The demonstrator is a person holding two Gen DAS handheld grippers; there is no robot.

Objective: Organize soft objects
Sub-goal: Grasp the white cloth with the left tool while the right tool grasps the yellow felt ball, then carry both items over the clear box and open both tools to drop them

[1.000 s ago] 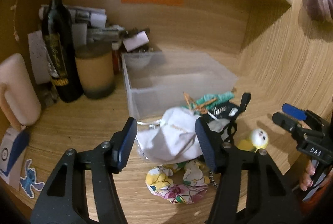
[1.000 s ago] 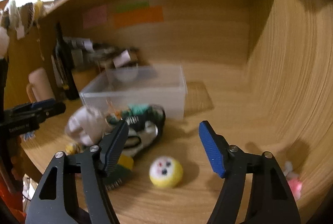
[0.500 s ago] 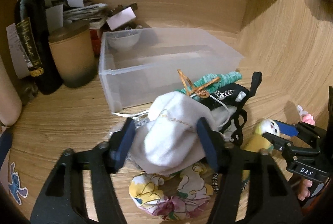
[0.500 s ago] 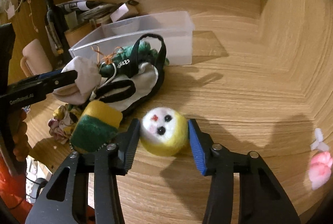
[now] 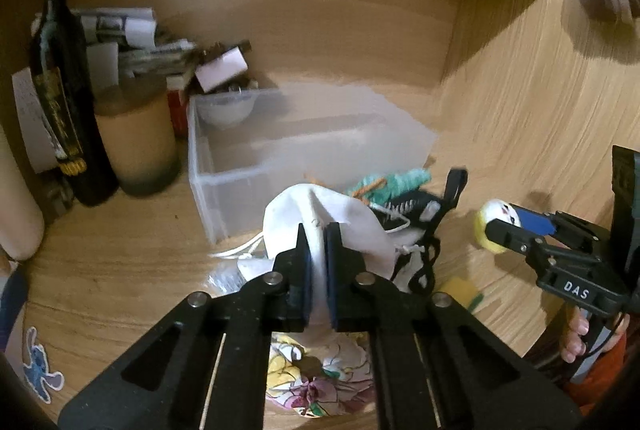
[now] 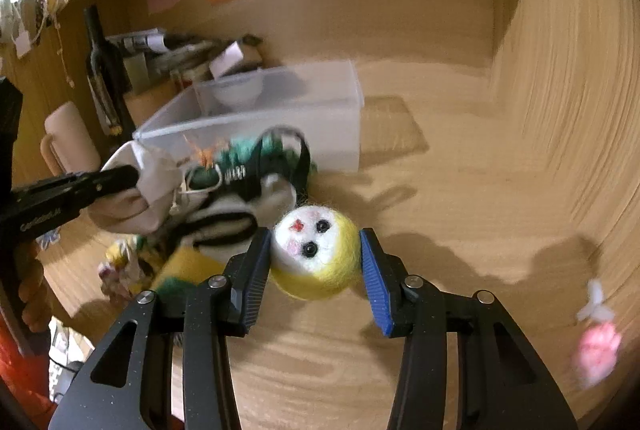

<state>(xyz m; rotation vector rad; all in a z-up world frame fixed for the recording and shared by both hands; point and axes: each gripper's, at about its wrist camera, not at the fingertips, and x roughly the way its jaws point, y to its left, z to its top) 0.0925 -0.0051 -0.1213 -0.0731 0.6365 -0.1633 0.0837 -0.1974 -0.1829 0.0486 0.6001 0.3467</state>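
I see the wooden tabletop [image 6: 460, 198] carrying a clear plastic storage bin [image 5: 280, 166], long side running across my left view. My left claw [image 5: 316, 262] reaches level toward the bin, jaws nearly together, pinching a fold of the white cloth drawstring pouch [image 5: 344, 222], which stands up just before the bin. My right claw [image 6: 314, 266] angles down, clamped either side of the round yellow felt ball with a white face [image 6: 316, 254], face pointing up-left
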